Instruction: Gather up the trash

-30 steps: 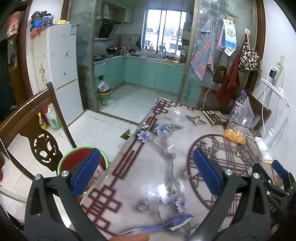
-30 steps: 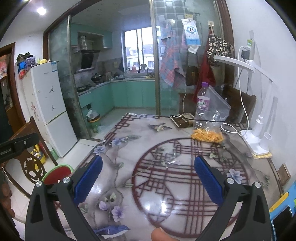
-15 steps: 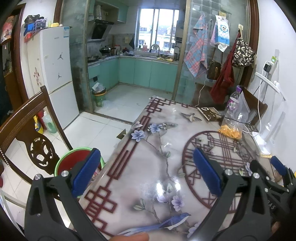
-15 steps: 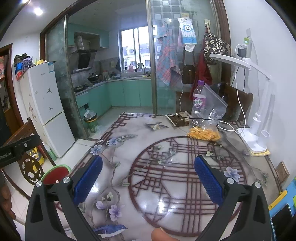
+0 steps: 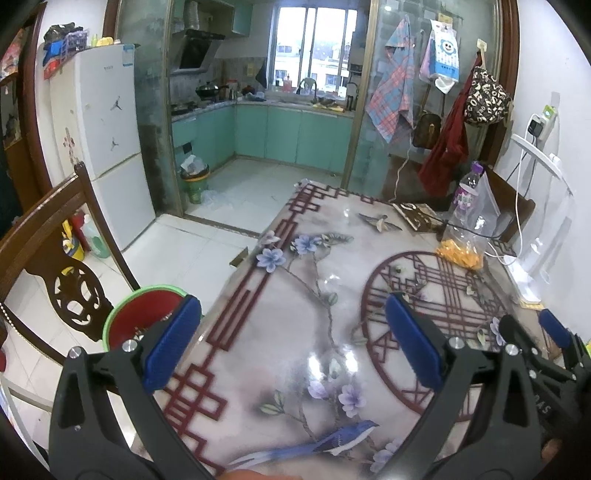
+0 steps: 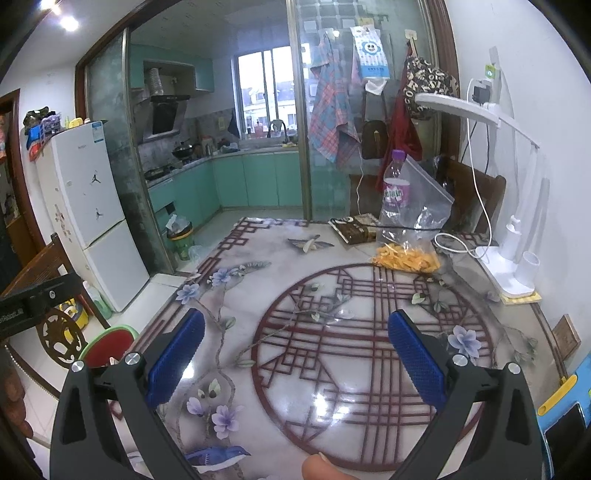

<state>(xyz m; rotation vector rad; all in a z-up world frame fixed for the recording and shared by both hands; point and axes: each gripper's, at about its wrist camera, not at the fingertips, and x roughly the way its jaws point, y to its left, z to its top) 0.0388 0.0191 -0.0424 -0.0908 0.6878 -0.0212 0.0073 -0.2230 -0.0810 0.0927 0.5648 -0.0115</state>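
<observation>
Orange scraps bag (image 6: 406,258) far beyond spread right gripper (image 6: 295,354) fingers.

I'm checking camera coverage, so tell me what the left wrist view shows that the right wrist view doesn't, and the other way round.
Only the left wrist view shows the right gripper, open, beside the open left gripper.

Only the right wrist view shows the whole white desk lamp, the blue item with a yellow strip at the table's right edge, and the ceiling light.

Both show the patterned table, plastic bottle, clear bag of orange pieces, red bin and fridge.
</observation>
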